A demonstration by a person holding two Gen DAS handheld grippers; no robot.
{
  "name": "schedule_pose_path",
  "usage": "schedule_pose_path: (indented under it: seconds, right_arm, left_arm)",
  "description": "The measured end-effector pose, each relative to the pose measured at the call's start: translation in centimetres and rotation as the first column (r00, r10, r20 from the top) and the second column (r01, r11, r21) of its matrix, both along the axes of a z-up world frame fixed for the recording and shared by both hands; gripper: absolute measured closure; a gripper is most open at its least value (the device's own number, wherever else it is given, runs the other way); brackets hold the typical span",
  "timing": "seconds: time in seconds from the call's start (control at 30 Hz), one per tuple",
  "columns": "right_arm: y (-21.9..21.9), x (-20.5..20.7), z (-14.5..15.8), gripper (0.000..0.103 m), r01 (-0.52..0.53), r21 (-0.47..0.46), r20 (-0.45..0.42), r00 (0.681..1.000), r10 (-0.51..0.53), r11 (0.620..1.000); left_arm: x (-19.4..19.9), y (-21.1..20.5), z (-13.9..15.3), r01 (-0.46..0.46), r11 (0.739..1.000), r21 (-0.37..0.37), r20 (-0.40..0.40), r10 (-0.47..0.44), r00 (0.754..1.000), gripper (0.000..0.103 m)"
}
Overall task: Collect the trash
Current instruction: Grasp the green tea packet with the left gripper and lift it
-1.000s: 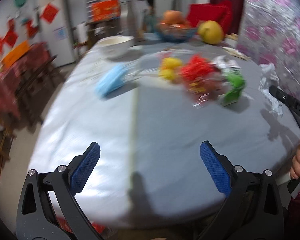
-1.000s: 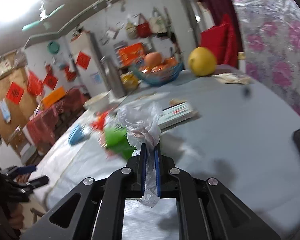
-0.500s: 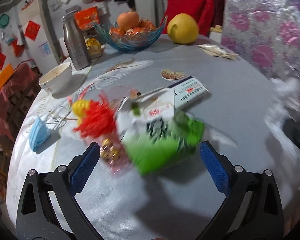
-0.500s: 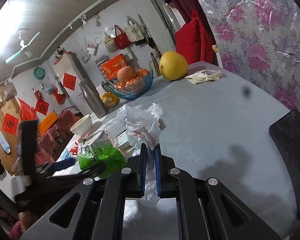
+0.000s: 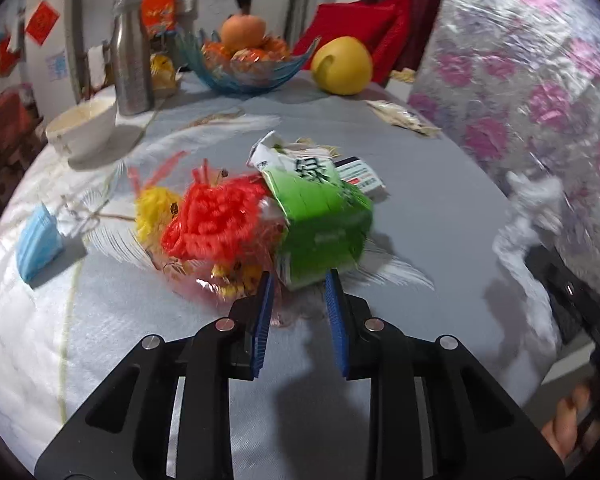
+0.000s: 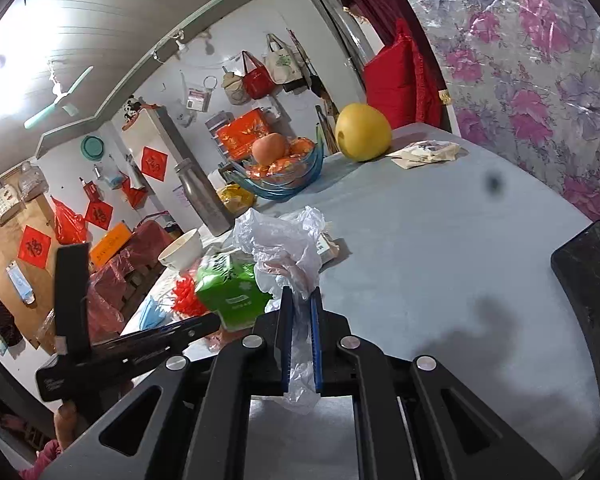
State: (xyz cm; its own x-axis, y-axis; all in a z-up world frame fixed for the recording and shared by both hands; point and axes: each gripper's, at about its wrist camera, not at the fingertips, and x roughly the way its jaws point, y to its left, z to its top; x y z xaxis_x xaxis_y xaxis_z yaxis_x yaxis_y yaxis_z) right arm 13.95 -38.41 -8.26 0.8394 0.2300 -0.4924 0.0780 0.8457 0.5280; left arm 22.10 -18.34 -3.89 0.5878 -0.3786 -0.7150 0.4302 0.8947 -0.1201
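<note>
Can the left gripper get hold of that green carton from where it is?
Probably yes. The left gripper has its closing jaws either side of the green carton's near corner, nothing between, though the red tinsel crowds it.

The green carton [image 5: 324, 220], just ahead of the left tongs' tips, bears a large dark Chinese character, 绿, on its pale upper panel; the smaller print on it is too blurred to read. Behind it, the white box [image 5: 360, 178] carries printed lines that cannot be read. Far off to the left of the right tongs, a red diamond paper [image 6: 33, 246] on the wooden wall bears 福. Other red wall papers are illegible.
</note>
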Motion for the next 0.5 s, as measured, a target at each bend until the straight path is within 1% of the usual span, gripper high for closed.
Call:
schedule_pose_path:
  seconds: [0.07, 0.1, 0.17, 0.2, 0.23, 0.27, 0.37, 0.4, 0.43, 0.5]
  right_arm:
    - [0.3, 0.0, 0.0, 0.094, -0.005, -0.004, -0.002, 1.000, 0.005, 1.000]
    - [0.4, 0.0, 0.1, 0.094, -0.005, -0.007, -0.002, 1.000, 0.005, 1.000]
    - [0.4, 0.0, 0.2, 0.094, -0.004, -0.007, 0.001, 1.000, 0.004, 1.000]
    - [0.3, 0.0, 0.2, 0.094, 0.001, -0.007, 0.005, 1.000, 0.000, 1.000]
    - [0.0, -0.1, 0.2, 0.094, 0.007, -0.006, 0.008, 1.000, -0.007, 1.000]
    - [-0.2, -0.1, 0.2, 0.094, 0.017, -0.003, 0.010, 1.000, -0.017, 1.000]
    - [-1.6, -0.4, 0.0, 0.094, 0.045, 0.018, 0.010, 0.999, -0.045, 0.999]
    - [-2.0, -0.5, 0.0, 0.094, 0.053, 0.024, 0.009, 0.999, -0.053, 0.998]
    - [-2.3, -0.6, 0.0, 0.094, 0.059, 0.028, 0.009, 0.998, -0.059, 0.998]
    - [-2.8, -0.7, 0.0, 0.094, 0.065, 0.035, 0.012, 0.998, -0.066, 0.997]
  left_arm:
    - [-0.2, -0.5, 0.3, -0.014, 1.000, 0.023, 0.024, 0.013, 1.000, 0.055]
    - [-0.2, -0.9, 0.6, -0.033, 0.999, 0.033, 0.038, 0.032, 0.999, 0.029]
    - [-0.1, -1.6, 1.1, -0.092, 0.995, 0.049, 0.092, 0.087, 0.992, 0.006]
    - [0.1, -2.2, 1.4, -0.118, 0.991, 0.063, 0.127, 0.110, 0.986, 0.007]
    - [0.6, -3.1, 1.7, -0.126, 0.988, 0.092, 0.155, 0.111, 0.982, 0.007]
    - [1.3, -4.4, 1.7, -0.122, 0.985, 0.125, 0.165, 0.101, 0.981, 0.007]
    - [3.1, -6.6, 1.2, -0.145, 0.971, 0.192, 0.183, 0.110, 0.977, 0.007]
    - [3.7, -7.3, 0.8, -0.157, 0.962, 0.224, 0.197, 0.113, 0.974, 0.007]
    - [4.3, -8.3, 0.1, -0.178, 0.942, 0.285, 0.218, 0.117, 0.969, 0.007]
    - [5.1, -9.5, -1.0, -0.208, 0.908, 0.364, 0.240, 0.125, 0.963, 0.006]
